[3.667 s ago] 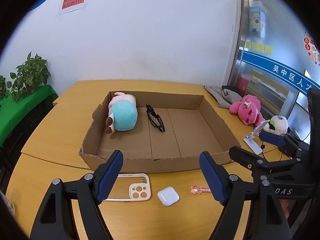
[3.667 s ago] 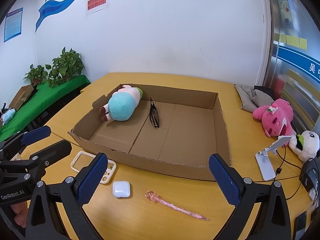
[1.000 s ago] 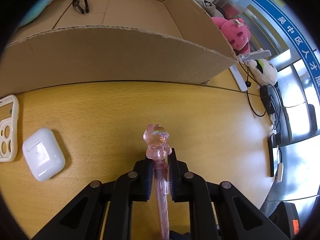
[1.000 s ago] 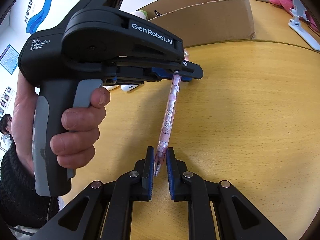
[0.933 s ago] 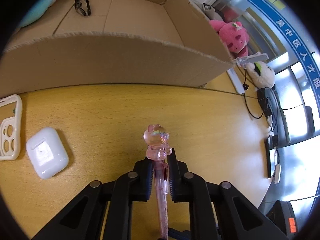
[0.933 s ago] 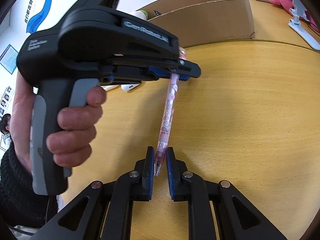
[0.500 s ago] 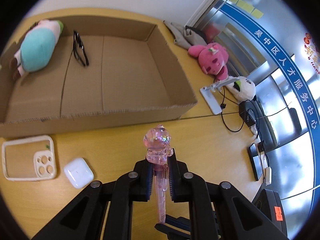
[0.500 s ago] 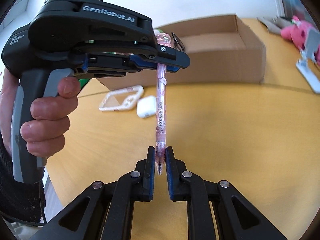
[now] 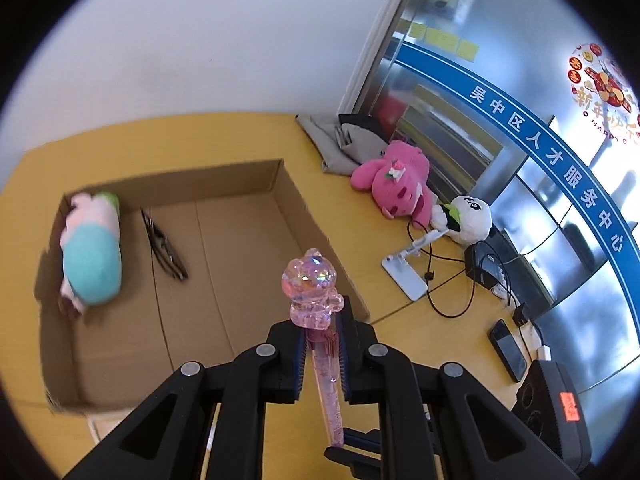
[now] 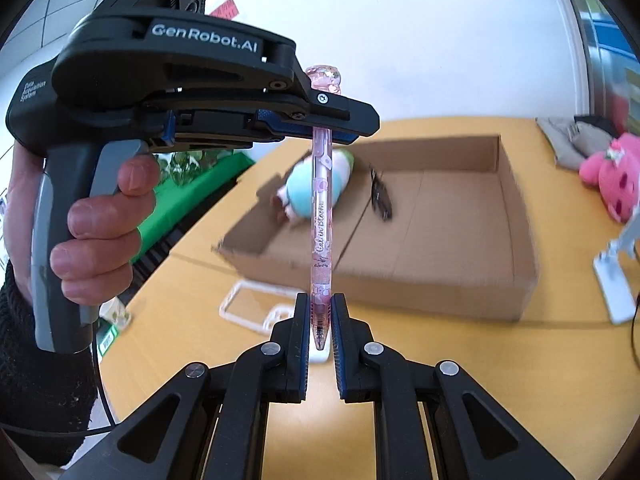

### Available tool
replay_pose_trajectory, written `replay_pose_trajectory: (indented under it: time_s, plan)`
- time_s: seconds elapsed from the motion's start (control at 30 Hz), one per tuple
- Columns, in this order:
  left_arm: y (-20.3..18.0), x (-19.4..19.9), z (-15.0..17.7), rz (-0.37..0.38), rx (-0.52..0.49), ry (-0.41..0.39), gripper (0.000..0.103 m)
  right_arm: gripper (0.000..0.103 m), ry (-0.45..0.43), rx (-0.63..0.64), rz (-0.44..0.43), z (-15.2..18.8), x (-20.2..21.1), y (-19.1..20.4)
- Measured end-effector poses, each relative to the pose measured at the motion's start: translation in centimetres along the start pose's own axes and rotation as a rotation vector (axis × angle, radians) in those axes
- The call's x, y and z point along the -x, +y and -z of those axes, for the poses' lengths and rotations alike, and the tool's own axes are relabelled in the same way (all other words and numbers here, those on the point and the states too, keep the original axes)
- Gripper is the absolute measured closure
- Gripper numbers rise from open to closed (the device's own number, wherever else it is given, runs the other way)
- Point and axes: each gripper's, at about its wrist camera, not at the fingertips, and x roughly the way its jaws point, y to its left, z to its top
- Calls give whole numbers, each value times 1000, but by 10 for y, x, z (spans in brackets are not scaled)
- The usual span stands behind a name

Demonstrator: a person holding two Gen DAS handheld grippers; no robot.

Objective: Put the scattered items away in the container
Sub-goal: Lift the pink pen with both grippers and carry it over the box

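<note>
Both grippers hold one pink glitter pen (image 9: 326, 368) in the air. My left gripper (image 9: 320, 322) is shut on it just under its bear-shaped top (image 9: 310, 288). My right gripper (image 10: 321, 312) is shut on the pen (image 10: 321, 216) near its tip, and the left gripper (image 10: 326, 120) shows there clamping the upper end. The pen stands upright in front of the open cardboard box (image 10: 516, 240), which holds a teal plush (image 9: 92, 260) and black glasses (image 9: 164, 244). A white phone case (image 10: 256, 308) lies on the table before the box.
On the yellow table right of the box (image 9: 308, 216) lie a pink plush (image 9: 396, 192), a white panda plush (image 9: 466, 220), a white phone stand (image 9: 404, 276), cables, a phone (image 9: 508, 354) and grey cloth (image 9: 344, 148). A green-covered table (image 10: 192, 188) stands left.
Both grippers have lifted the pen higher off the table and carried it toward the box. The white earbud case has dropped from the left view and is mostly hidden behind the right gripper.
</note>
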Motion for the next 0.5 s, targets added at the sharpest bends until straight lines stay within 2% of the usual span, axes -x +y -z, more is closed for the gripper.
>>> replay_pose_trajectory:
  time_s: [0.23,0.5]
  plan:
    - [16,-9,-53,1,-30,19,90,92,16,-5,-26,-51,-10,0]
    - [63,-55,-105,1,22,63,90,92,98,-54,-43,-103,-62,-28]
